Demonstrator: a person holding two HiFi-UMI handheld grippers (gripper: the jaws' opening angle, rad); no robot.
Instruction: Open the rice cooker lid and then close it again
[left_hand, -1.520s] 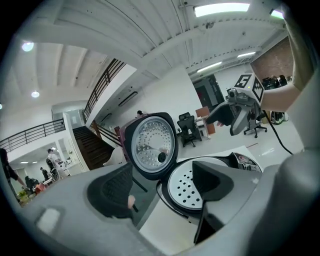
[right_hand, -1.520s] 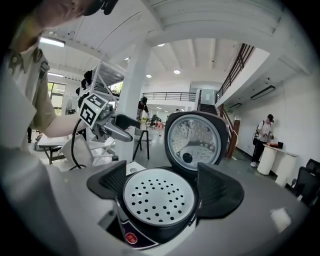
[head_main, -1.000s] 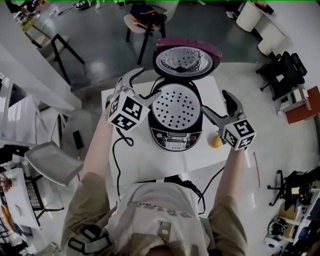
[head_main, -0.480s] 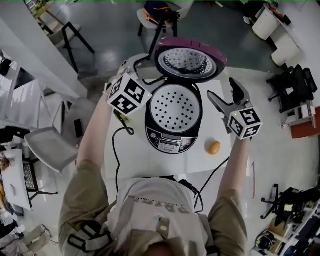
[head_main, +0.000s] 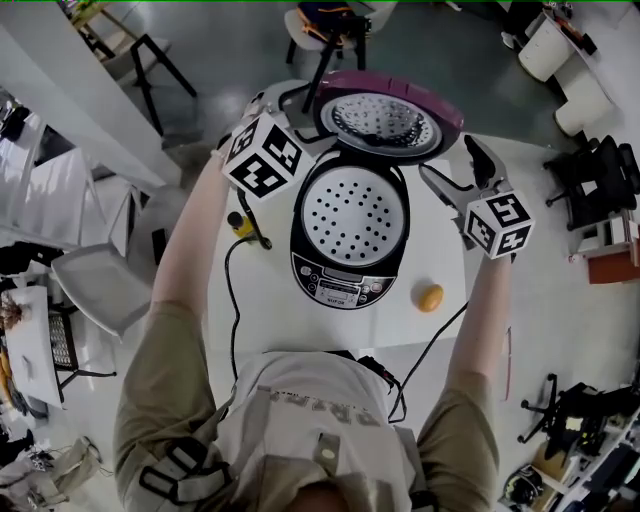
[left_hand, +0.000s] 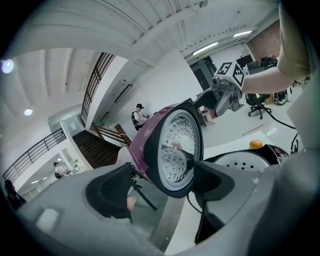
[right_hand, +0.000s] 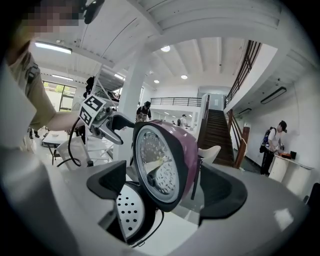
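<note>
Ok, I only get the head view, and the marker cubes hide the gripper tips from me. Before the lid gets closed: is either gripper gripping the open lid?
Observer: No. In its own view the left gripper is open. The lid sits framed between its jaws, with neither pad pressing on it.
Operator: And the right one?
Observer: The right gripper is open too, lined up on the lid's other side and gripping nothing.
Operator: How does the lid stand from the side?
Observer: Close to upright, with its inner plate facing over the perforated tray in the cooker.
</note>
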